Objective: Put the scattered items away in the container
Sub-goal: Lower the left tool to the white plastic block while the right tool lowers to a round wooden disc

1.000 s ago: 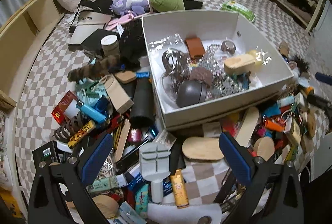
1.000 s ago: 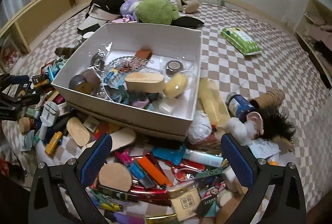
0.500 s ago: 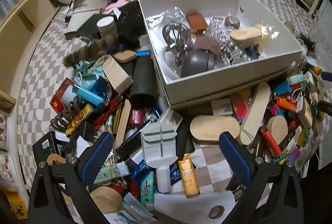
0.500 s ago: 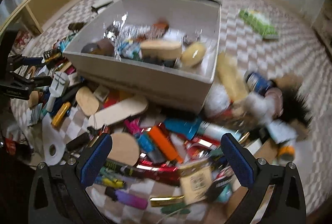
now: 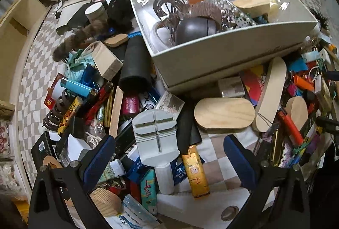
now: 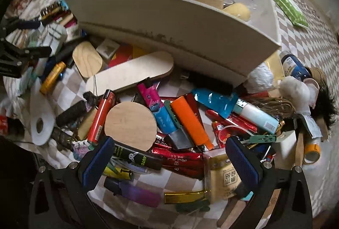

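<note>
We hold both grippers low over a heap of small things spread on a checked cloth, in front of a white box (image 5: pixel 224 55) that is already partly filled.

Our left gripper (image 5: pixel 168 160) has its blue pads spread wide and grips nothing. Between the pads lies a grey tool (image 5: pixel 155 135) with a slotted head and a white handle. Its long axis runs away from us, the handle near the gripper and the head toward the box. Just to its right a yellow lighter (image 5: pixel 196 174) lies nearly parallel, also inside the gap between the pads. Beyond the right pad a wooden oval (image 5: pixel 224 113) lies flat with its long axis across the view, and a long pale wooden board (image 5: pixel 270 93) leans away toward the box's near wall.

Our right gripper (image 6: pixel 168 161) is also wide and empty. Ahead of the gap a round wooden disc (image 6: pixel 131 125) lies flat, near the left pad. An orange lighter (image 6: pixel 191 122) lies just right of the disc, slanting from upper left to lower right, beside a pink and blue lighter (image 6: pixel 156 107) that slants the same way. A red lighter (image 6: pixel 100 116) stands to the disc's left, nearly upright in the view. The long board (image 6: pixel 129 74) shows here too, lying across the view against the box (image 6: pixel 169 23), whose near wall fills the upper half.
</note>
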